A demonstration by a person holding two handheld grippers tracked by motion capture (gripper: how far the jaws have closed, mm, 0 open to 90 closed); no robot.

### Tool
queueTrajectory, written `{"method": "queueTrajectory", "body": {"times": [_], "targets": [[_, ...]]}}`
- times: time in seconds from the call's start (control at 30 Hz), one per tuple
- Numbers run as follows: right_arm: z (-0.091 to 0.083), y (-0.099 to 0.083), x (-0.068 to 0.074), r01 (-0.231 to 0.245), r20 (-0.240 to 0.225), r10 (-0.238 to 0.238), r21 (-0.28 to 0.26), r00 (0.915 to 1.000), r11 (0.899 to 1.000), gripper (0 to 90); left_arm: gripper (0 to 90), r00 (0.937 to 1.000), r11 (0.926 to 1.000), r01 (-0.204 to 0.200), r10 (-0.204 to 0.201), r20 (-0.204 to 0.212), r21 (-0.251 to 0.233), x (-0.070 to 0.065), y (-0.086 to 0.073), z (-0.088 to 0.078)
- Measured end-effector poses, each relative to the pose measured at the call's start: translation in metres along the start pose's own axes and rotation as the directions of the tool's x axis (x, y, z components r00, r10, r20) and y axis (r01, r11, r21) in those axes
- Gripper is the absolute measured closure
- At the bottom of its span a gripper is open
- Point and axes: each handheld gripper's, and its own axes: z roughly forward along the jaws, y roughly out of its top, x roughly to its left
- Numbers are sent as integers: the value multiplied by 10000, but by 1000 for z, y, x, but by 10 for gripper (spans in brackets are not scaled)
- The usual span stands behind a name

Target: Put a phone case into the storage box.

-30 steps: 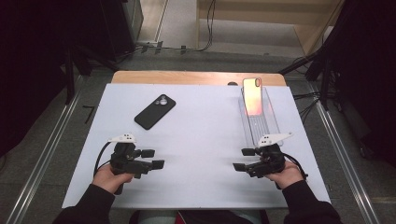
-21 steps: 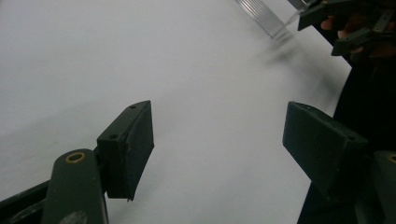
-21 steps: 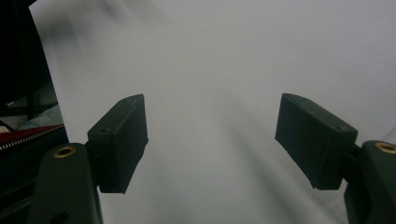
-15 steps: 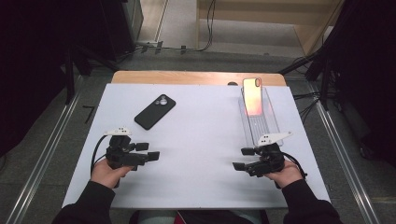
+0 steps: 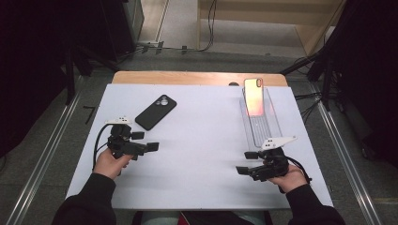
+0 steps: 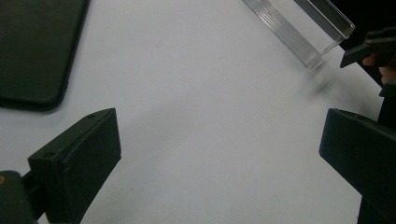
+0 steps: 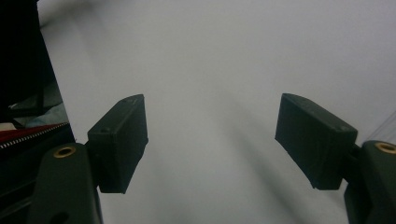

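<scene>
as black phone case [image 5: 156, 112] lies flat near my left claw [image 5: 144, 142], jaws just spread wide, empty; right claw [image 5: 247, 162] apart, empty. case likely light, flexible; pinch long edge.

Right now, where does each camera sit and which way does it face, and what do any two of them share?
High view: above the person's side, looking forward and down on the white table; both forearms, left hand-held gripper, right hand-held gripper.
Left gripper view: rides that gripper, looks across the table at the black phone case and clear stand; own jaws wide apart, just opened, nothing between.
Right gripper view: rides the right hand-held gripper, looks at bare table; own jaws apart.
Shared: high and left views both show case and stand.
</scene>
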Motion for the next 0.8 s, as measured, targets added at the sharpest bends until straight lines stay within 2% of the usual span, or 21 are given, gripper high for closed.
{"method": "queueTrajectory", "body": {"times": [0.2, 0.33, 0.4, 0.47, 0.57, 0.73, 0.8], "targets": [[-2, -3, -1, -131, 22, 131, -36, 9999, 9999, 234, 19, 9982, 9987, -500, 503, -315, 92, 7, 10, 4], [-2, -4, -1, -127, 42, 127, -46, 9999, 9999, 234, 19, 9982, 9989, -465, 464, -390, -5, 14, 17, 7], [-2, -3, -1, -153, 26, 153, -47, 9999, 9999, 234, 19, 9977, 9984, -530, 521, -426, -212, 18, 19, 8], [-2, -3, -1, -143, 19, 143, -24, 9999, 9999, 235, 19, 9979, 9988, -472, 465, -461, -138, 23, 23, 9], [0, -3, -2, -159, -20, 159, -29, 9999, 9999, 235, 19, 9958, 9974, -696, 683, -604, -184, 28, 31, 12], [1, -2, -3, -125, -65, 125, -10, 9999, 9999, 234, 20, 9935, 9950, -990, 982, -581, -115, 33, 46, 18], [2, -1, -3, -85, -90, 85, -21, 9999, 10000, 234, 52, 9925, 9940, -1088, 1080, -574, -93, 35, 51, 21]]}}
